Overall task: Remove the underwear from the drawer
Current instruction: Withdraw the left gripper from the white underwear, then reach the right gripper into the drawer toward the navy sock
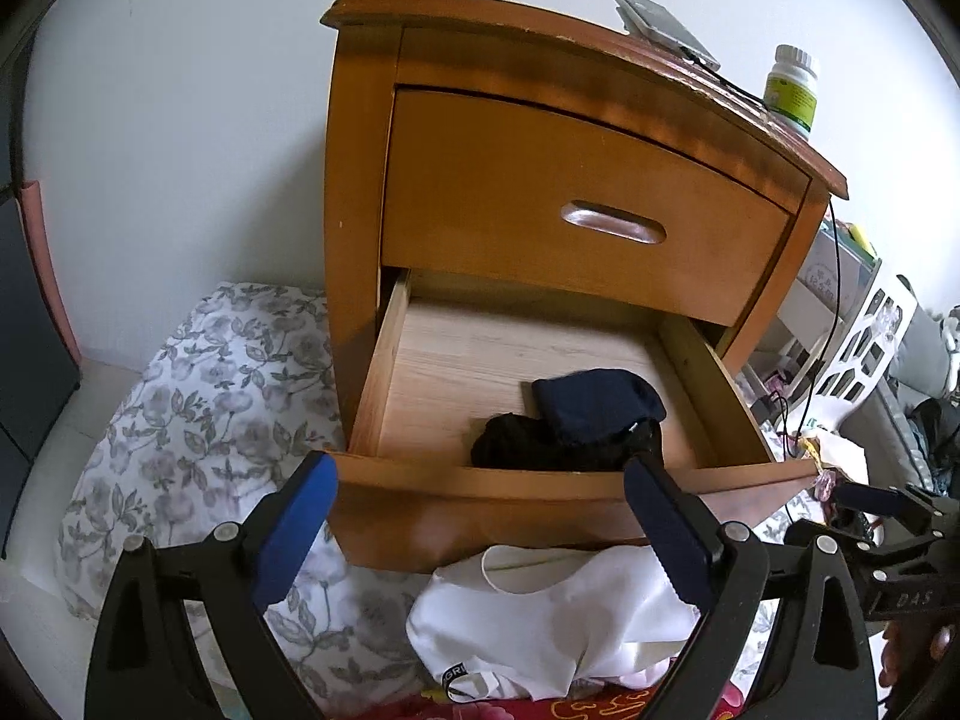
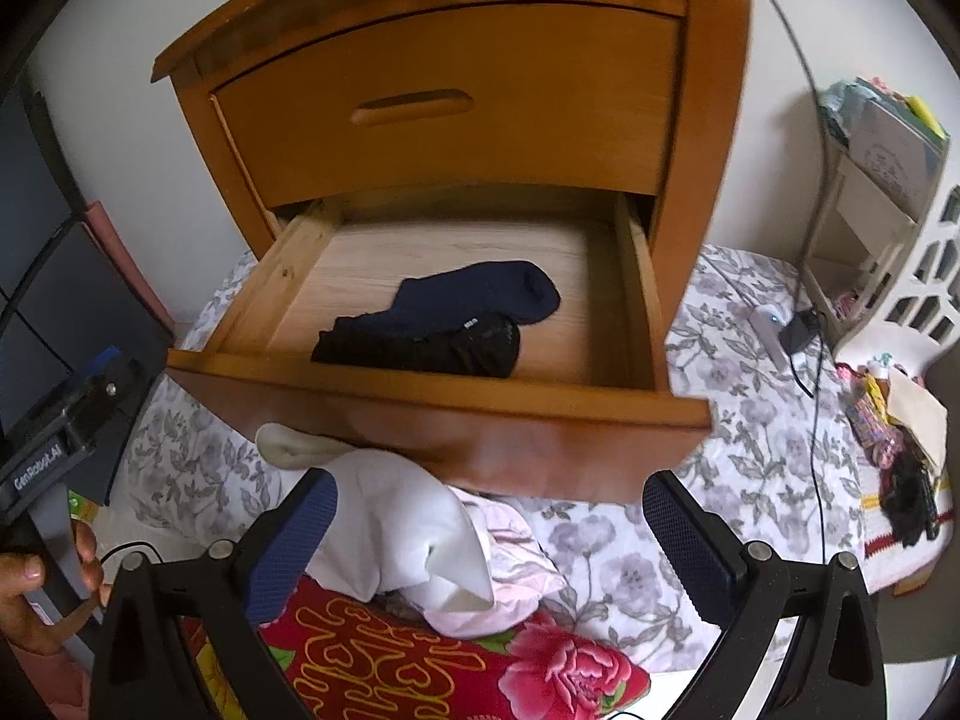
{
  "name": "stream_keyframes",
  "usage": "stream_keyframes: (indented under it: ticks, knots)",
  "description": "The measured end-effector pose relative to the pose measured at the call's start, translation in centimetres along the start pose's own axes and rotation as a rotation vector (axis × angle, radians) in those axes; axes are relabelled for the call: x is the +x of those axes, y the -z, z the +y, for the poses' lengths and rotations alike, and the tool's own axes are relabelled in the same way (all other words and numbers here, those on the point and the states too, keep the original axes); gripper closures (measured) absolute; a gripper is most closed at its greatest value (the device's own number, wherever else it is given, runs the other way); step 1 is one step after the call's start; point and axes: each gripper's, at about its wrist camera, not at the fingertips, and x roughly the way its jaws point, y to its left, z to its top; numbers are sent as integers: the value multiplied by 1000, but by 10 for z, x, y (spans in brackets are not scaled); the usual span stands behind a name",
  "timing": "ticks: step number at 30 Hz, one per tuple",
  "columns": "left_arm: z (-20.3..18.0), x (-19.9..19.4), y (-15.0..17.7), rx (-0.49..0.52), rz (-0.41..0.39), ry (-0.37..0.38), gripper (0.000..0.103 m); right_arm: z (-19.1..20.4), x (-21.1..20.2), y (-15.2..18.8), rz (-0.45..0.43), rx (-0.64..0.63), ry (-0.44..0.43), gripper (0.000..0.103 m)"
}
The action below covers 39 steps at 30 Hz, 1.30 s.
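Note:
The nightstand's lower drawer (image 1: pixel 540 477) stands pulled out. Inside it a navy garment (image 1: pixel 594 402) lies partly over a black one (image 1: pixel 540 450), near the front right. My left gripper (image 1: pixel 480 468) hovers just in front of the drawer's front edge, jaws wide and empty. The right wrist view shows the same drawer (image 2: pixel 420 384) with the navy piece (image 2: pixel 480 294) and the black piece (image 2: pixel 420 348). My right gripper (image 2: pixel 489 480) is open below the drawer front. A white garment (image 2: pixel 408 528) lies on the bedding beside its left finger, not gripped.
The upper drawer (image 1: pixel 576 204) is closed. A pill bottle (image 1: pixel 792 90) and a flat grey device (image 1: pixel 660 24) sit on the nightstand top. Floral bedding (image 1: pixel 198 396) and a red flowered cloth (image 2: pixel 450 660) lie below. A cable (image 2: pixel 816 420) and a white basket (image 2: pixel 924 264) are at right.

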Motion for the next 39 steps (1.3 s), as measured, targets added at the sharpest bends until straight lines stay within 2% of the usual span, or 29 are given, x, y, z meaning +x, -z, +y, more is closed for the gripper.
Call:
stream_keyframes:
  ticks: [12, 18, 28, 39]
  knots:
    - [13, 16, -7, 21, 27, -67, 7, 8, 33, -52, 37, -61, -48, 0]
    - [23, 23, -8, 5, 41, -65, 7, 10, 56, -84, 61, -80, -43, 0]
    - [37, 34, -9, -17, 53, -53, 7, 8, 119, -119, 231, -47, -29, 0]
    - [40, 41, -9, -13, 62, -35, 7, 62, 166, -125, 355, -178, -37, 1]
